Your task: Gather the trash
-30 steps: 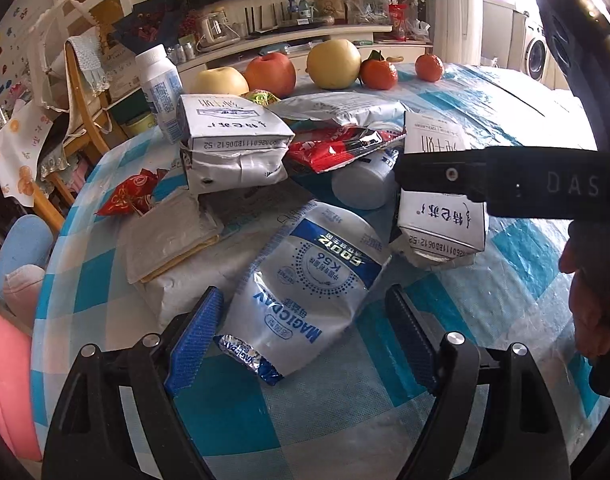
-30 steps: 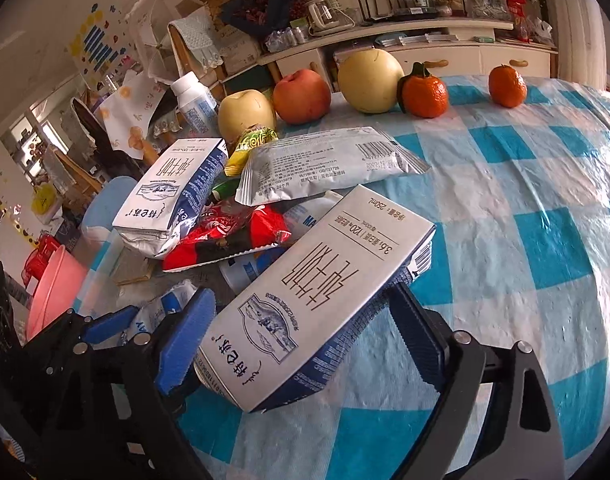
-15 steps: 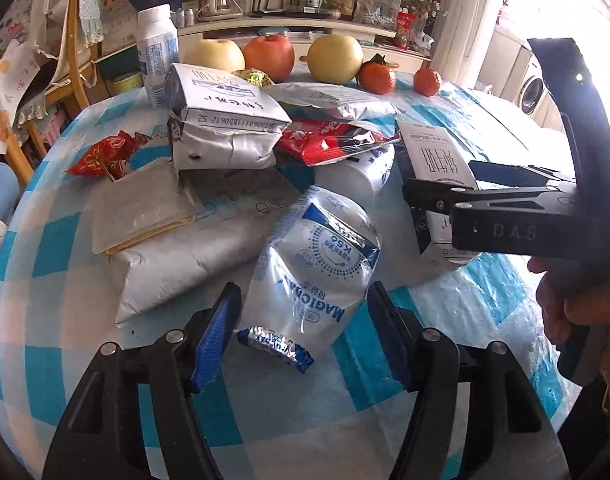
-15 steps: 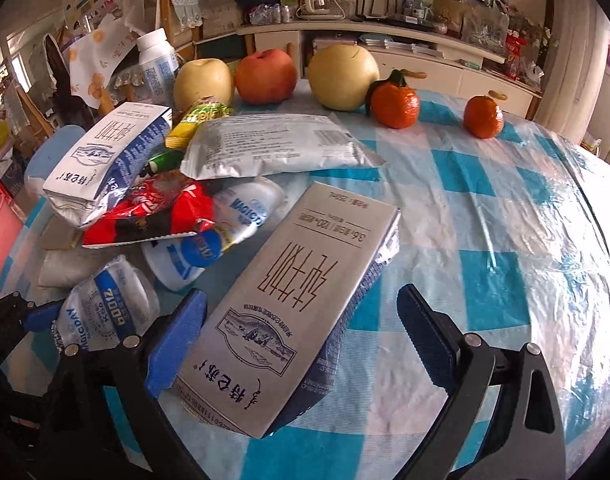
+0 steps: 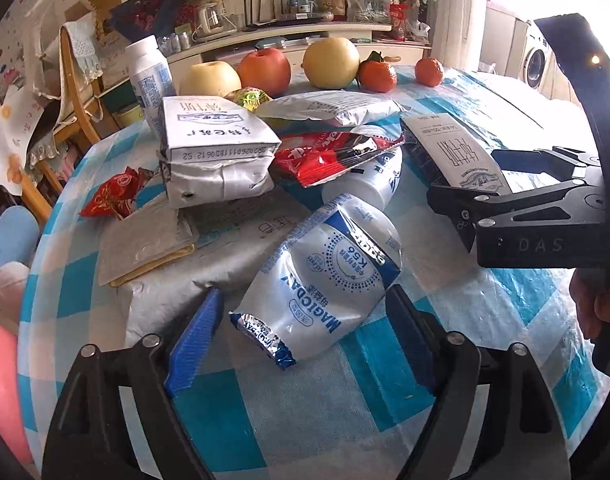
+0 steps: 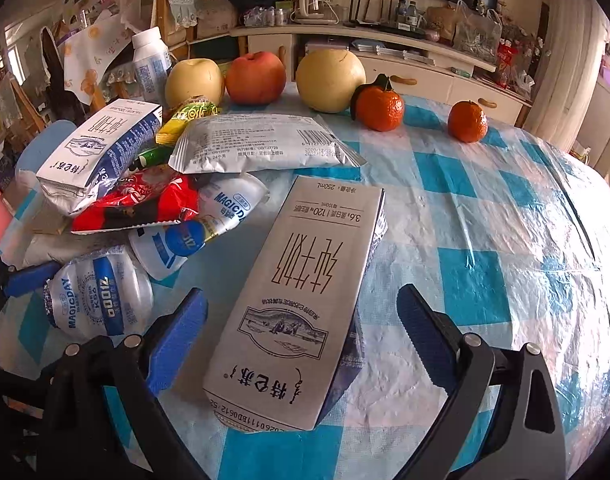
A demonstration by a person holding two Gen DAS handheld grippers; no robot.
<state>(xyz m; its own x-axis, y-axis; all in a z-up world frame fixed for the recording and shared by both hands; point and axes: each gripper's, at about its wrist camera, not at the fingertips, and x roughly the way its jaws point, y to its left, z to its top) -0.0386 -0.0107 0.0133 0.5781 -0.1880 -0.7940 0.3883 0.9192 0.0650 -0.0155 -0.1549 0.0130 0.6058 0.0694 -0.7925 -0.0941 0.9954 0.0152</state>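
My left gripper [image 5: 301, 328] stands spread wide; its jaws have just been opening again after a brief narrowing, and the blue-and-white MAGICDAY pouch [image 5: 329, 276] lies between them with its crimped foil end toward me. The blue pad at 9 o'clock stands clear of the pouch; whether the pad at 3 o'clock touches it I cannot tell. At 10 o'clock from that pouch a flat grey packet [image 5: 145, 240] rests on a larger silver bag [image 5: 209, 264]. At 11 o'clock a crushed milk carton [image 5: 213, 160] sits on the heap, a red wrapper [image 5: 113, 196] just to its 9 o'clock side. At 12 o'clock a red snack bag [image 5: 329, 156] lies over a white bottle [image 5: 369, 184].

My right gripper [image 6: 301, 328] is also spread, both pads apart from the grey milk carton [image 6: 305, 292] that lies flat between them, its long side running away toward 12 o'clock. At 9 o'clock from it I see the same pouch, and at 10 o'clock the snack bag heap. A silver packet [image 6: 261, 144] lies at 12 o'clock. Beyond, along the far edge of the blue-checked tablecloth [image 6: 485, 240], stand a yellow apple [image 6: 193, 84], a red apple [image 6: 255, 78], a pear [image 6: 331, 80] and two tangerines [image 6: 379, 110].
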